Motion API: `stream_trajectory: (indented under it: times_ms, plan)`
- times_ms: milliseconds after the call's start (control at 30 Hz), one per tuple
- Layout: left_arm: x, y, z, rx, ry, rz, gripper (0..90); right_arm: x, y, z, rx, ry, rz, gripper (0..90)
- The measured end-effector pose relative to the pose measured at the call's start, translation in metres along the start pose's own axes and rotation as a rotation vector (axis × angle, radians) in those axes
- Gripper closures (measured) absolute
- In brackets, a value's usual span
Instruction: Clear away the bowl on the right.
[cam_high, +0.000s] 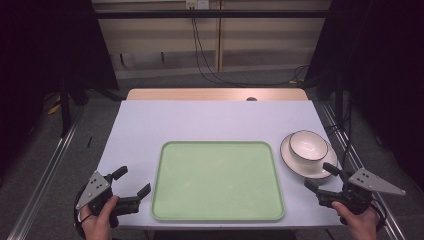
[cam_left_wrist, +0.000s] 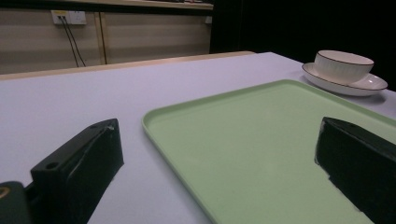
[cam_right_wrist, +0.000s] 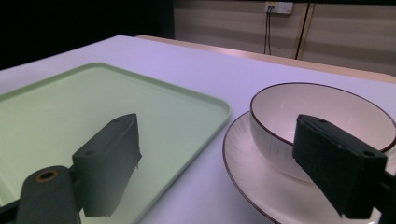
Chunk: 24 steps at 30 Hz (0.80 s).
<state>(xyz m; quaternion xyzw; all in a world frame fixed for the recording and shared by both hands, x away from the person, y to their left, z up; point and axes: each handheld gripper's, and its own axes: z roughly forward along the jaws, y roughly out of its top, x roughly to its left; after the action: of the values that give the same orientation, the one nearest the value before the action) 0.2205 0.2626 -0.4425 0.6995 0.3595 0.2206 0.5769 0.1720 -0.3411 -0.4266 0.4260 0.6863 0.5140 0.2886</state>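
Note:
A pale green tray lies empty in the middle of the white table, also seen as the tray and the tray. To its right a white bowl with a dark rim sits on a white saucer; the bowl and saucer are close in the right gripper view, and the bowl is far off in the left gripper view. My left gripper stands open at the tray's front left corner. My right gripper stands open just in front of the saucer. Both hold nothing.
The table's wooden far edge lies beyond the white top. Metal rails run along both sides on the floor. Cables hang from a wall socket behind the table.

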Motion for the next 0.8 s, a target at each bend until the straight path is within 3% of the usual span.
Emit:
stream_trajectory:
  times_ms: [467, 533, 667, 800]
  plan:
    - [0.0002, 0.0000, 0.0012, 0.007, -0.007, 0.005, 1.0, -0.0007, -0.0003, 0.0005, 0.038, 0.059, 0.041, 15.9]
    - [0.0006, 0.0000, 0.0008, 0.009, -0.007, 0.008, 1.0, -0.0004, 0.0000, 0.0010, 0.047, 0.070, 0.044, 20.9]
    - [0.0009, -0.0002, 0.0007, 0.014, -0.002, 0.010, 1.0, 0.0032, 0.0004, 0.0033, 0.078, 0.075, 0.019, 21.5]
    - [-0.0001, -0.0001, 0.0018, 0.014, -0.011, 0.008, 1.0, 0.0034, 0.0010, 0.0029, 0.078, 0.087, 0.029, 23.8]
